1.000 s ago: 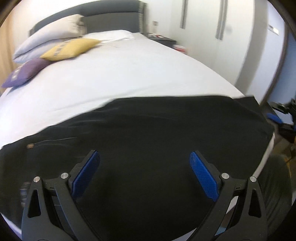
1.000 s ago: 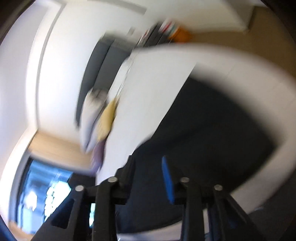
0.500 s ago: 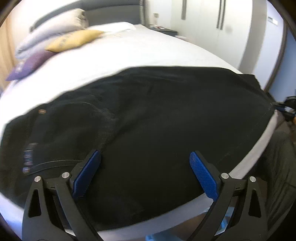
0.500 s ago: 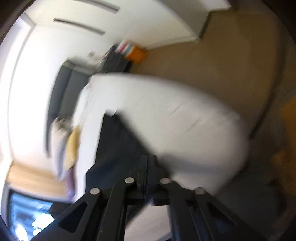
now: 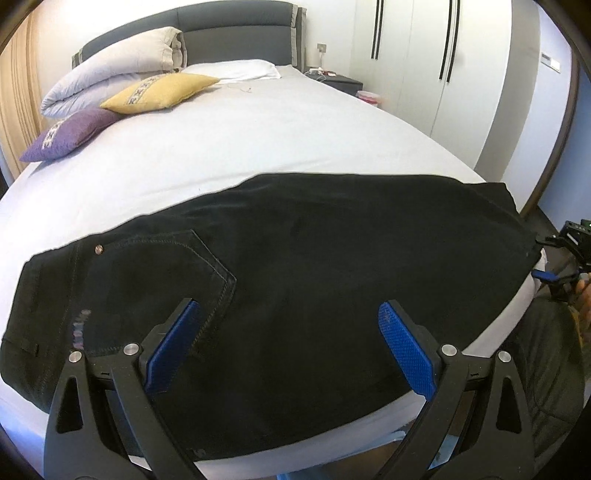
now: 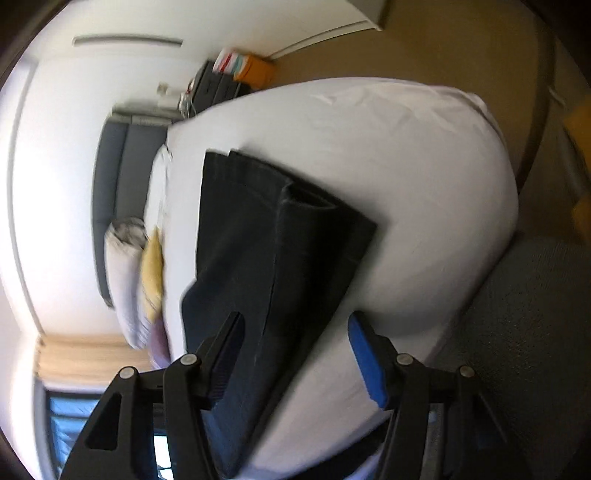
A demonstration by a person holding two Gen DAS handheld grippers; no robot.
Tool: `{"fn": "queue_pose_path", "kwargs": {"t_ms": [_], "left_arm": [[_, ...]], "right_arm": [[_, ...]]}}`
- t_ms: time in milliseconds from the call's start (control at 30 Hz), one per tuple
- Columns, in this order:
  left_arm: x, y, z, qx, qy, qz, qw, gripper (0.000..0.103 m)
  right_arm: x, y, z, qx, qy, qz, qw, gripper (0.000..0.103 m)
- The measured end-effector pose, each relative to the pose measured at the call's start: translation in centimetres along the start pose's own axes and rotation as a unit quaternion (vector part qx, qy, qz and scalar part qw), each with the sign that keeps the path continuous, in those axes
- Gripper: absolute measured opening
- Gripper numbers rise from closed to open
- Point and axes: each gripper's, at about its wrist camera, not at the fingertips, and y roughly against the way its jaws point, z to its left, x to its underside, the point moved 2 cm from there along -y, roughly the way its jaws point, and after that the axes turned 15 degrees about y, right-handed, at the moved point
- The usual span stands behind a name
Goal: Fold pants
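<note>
On the near edge of the white bed (image 5: pixel 295 140), black pants (image 5: pixel 295 266) lie flat across the sheet, waistband and back pocket (image 5: pixel 159 273) toward the left in the left wrist view, hems toward the right corner. Left gripper (image 5: pixel 288 343) hovers over the pants, jaws spread wide, nothing clamped, blue pads clear of the cloth. Right gripper (image 6: pixel 295 354) sits low at the leg end; its jaws have just been opening, now well apart. Pants leg runs up between them in the right wrist view, pads not pressing on it. Right wrist view is blurred. Yellow cushion (image 5: pixel 162 92), purple cushion (image 5: pixel 70 133) and folded duvet (image 5: pixel 114 66) sit up by the grey headboard (image 5: pixel 236 33), well apart from the pants.
</note>
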Motion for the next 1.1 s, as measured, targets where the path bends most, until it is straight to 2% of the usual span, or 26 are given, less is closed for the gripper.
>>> {"fn": "queue_pose_path", "kwargs": {"t_ms": [167,233,333,500,667,767,800,833,1000,1100], "left_arm": [[0.5,-0.5,0.3,0.01,0.011,0.01,0.9998,0.099],[0.5,-0.5,0.0,0.015,0.009,0.011,0.9998,0.099],[0.6,-0.3,-0.5,0.021,-0.002,0.012,0.9997,0.099],[0.9,-0.3,-1.1,0.031,-0.008,0.02,0.9993,0.099],[1.4,0.1,-2.0,0.042,-0.017,0.026,0.9986,0.099],[1.4,0.2,-2.5,0.052,-0.016,0.03,0.9981,0.099],[1.3,0.2,-2.7,0.057,-0.011,0.032,0.9978,0.099],[1.3,0.3,-2.8,0.061,-0.008,0.034,0.9976,0.099],[1.2,0.4,-3.5,0.072,0.003,0.039,0.9966,0.099],[1.0,0.7,-3.5,0.078,0.015,0.039,0.9961,0.099]], "right_arm": [[-0.2,-0.7,-1.7,-0.07,-0.068,-0.038,0.994,0.063],[-1.3,-0.5,-1.1,-0.091,-0.077,-0.056,0.991,0.063],[-2.0,-0.3,-1.0,-0.111,-0.083,-0.077,0.987,0.063],[-2.5,-0.4,-0.9,-0.131,-0.082,-0.089,0.984,0.063],[-3.2,-1.7,-0.2,-0.162,-0.092,-0.099,0.977,0.053],[-3.6,-2.6,-0.1,-0.162,-0.09,-0.102,0.977,0.03],[-3.7,-2.8,-0.2,-0.156,-0.091,-0.1,0.978,0.018],[-3.6,-2.6,-0.3,-0.15,-0.09,-0.098,0.98,0.013],[-4.0,-2.3,1.5,-0.112,-0.054,-0.108,0.986,0.01],[-4.3,-1.5,5.1,-0.073,0.023,-0.119,0.99,0.008]]}}
